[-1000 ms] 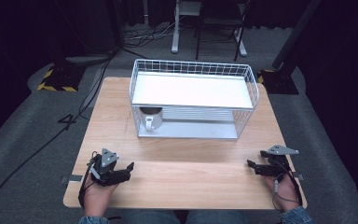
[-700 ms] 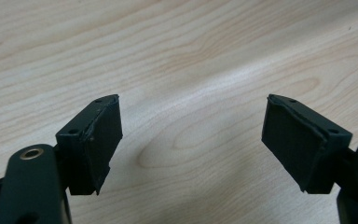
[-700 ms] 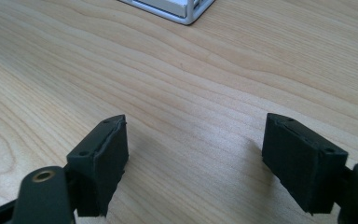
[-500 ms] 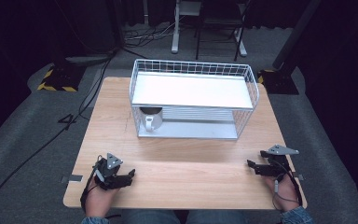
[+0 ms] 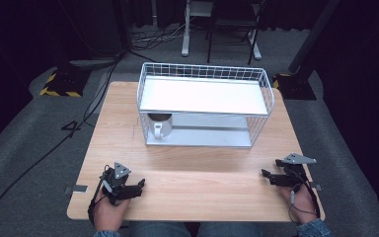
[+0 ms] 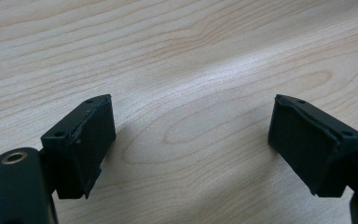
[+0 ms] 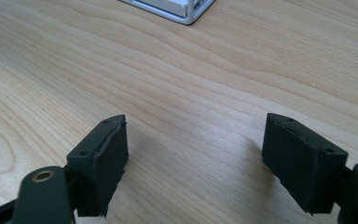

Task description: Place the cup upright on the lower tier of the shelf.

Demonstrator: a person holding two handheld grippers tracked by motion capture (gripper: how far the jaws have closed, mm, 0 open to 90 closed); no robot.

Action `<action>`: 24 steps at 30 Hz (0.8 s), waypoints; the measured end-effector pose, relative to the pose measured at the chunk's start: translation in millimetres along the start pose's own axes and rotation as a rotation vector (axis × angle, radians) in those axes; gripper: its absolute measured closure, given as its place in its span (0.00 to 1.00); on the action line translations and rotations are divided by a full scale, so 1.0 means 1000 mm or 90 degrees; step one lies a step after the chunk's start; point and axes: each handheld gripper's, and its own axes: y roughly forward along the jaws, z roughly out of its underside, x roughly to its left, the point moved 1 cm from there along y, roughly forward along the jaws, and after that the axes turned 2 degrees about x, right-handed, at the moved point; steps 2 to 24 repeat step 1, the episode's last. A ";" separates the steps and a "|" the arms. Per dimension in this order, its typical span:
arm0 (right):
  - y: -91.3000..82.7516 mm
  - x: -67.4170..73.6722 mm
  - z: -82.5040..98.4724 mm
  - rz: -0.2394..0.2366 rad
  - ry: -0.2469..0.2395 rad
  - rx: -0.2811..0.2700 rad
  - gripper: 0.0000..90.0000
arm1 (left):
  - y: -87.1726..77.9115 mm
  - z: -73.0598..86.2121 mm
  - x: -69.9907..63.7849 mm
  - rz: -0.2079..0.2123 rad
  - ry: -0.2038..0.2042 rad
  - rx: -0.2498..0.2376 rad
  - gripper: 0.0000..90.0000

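Observation:
My left gripper (image 5: pixel 140 186) rests low over the front left of the wooden table (image 5: pixel 202 168), held in a hand, jaws pointing right. In the left gripper view the left gripper (image 6: pixel 191 135) stands open with bare wood between its pads. My right gripper (image 5: pixel 265 175) sits at the front right, jaws pointing left. In the right gripper view the right gripper (image 7: pixel 196 144) is open and holds nothing. A white wire rack (image 5: pixel 205 96) with two shelves stands at the middle back. A metal mug (image 5: pixel 159 125) sits on its lower shelf at the left end.
The rack's lower corner (image 7: pixel 179 8) shows at the top of the right gripper view. Beyond the table are grey floor, cables (image 5: pixel 54 143), a yellow-black striped base (image 5: pixel 59 81) and chair legs (image 5: pixel 217 44). Bare wood lies between the two grippers.
My left gripper has shifted slightly right and toward the front edge. The right gripper has stayed in place.

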 end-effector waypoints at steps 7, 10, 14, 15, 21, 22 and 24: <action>0.000 0.000 0.000 0.000 0.000 0.000 0.25 | 0.000 0.000 0.000 0.000 0.000 0.000 0.17; 0.000 0.000 0.000 0.000 0.000 0.000 0.25 | 0.000 0.000 0.000 0.000 0.000 0.000 0.17; 0.000 0.000 0.000 0.000 0.000 0.000 0.25 | 0.000 0.000 0.000 0.000 0.000 0.000 0.17; 0.000 0.000 0.000 0.000 0.000 0.000 0.25 | 0.000 0.000 0.000 0.000 0.000 0.000 0.17; 0.000 0.000 0.000 0.000 0.000 0.000 0.25 | 0.000 0.000 0.000 0.000 0.000 0.000 0.17; 0.000 0.000 0.000 0.000 0.000 0.000 0.25 | 0.000 0.000 0.000 0.000 0.000 0.000 0.17; 0.000 0.000 0.000 0.000 0.000 0.000 0.25 | 0.000 0.000 0.000 0.000 0.000 0.000 0.17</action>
